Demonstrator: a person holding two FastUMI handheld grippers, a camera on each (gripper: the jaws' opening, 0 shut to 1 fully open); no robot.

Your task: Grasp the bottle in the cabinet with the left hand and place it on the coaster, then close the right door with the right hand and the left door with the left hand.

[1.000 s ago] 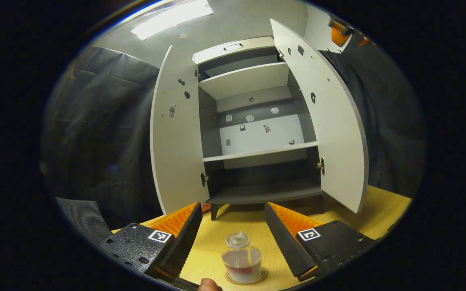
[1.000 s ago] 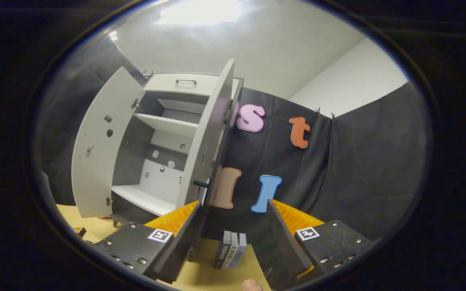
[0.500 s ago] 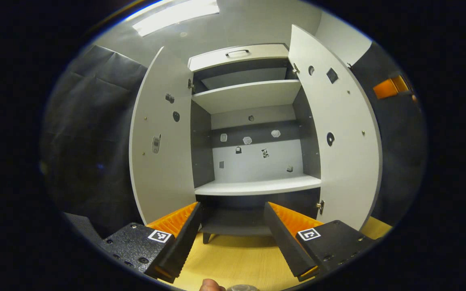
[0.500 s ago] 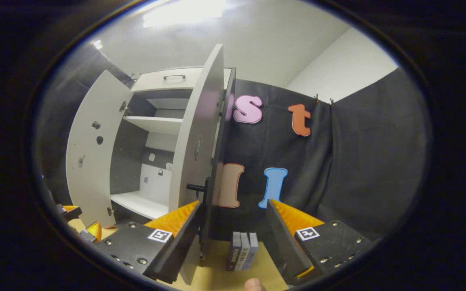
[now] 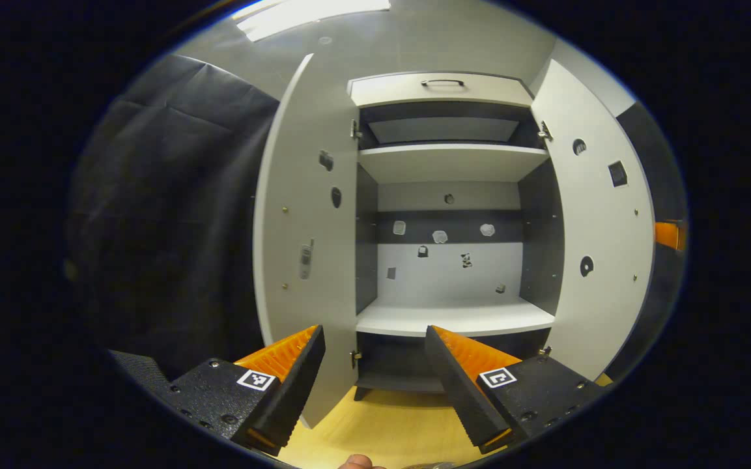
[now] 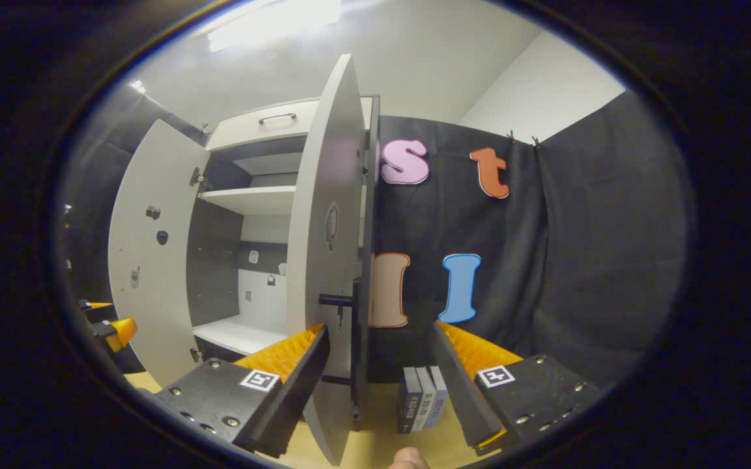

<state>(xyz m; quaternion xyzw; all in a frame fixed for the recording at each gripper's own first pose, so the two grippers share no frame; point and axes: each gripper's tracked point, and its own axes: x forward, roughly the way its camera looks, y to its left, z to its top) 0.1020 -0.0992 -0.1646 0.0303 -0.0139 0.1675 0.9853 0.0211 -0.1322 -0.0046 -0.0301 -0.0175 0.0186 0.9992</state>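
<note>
The white cabinet stands open ahead of my left gripper, which is open and holds nothing. Its left door and right door both swing wide, and the shelves are bare. A sliver of the bottle's cap shows at the bottom edge. In the right gripper view the right door is edge-on with its dark handle just above my open right gripper. The door's edge stands in the gap between the fingers; I cannot tell if it touches them.
The cabinet rests on a yellow wooden tabletop. Three small books stand on the table behind the right door. Black cloth walls close in on both sides. The left gripper shows at the far left of the right gripper view.
My left gripper has lifted away from the bottle on its coaster, which slid out at the bottom. My right gripper has closed in on the right door's edge and handle.
</note>
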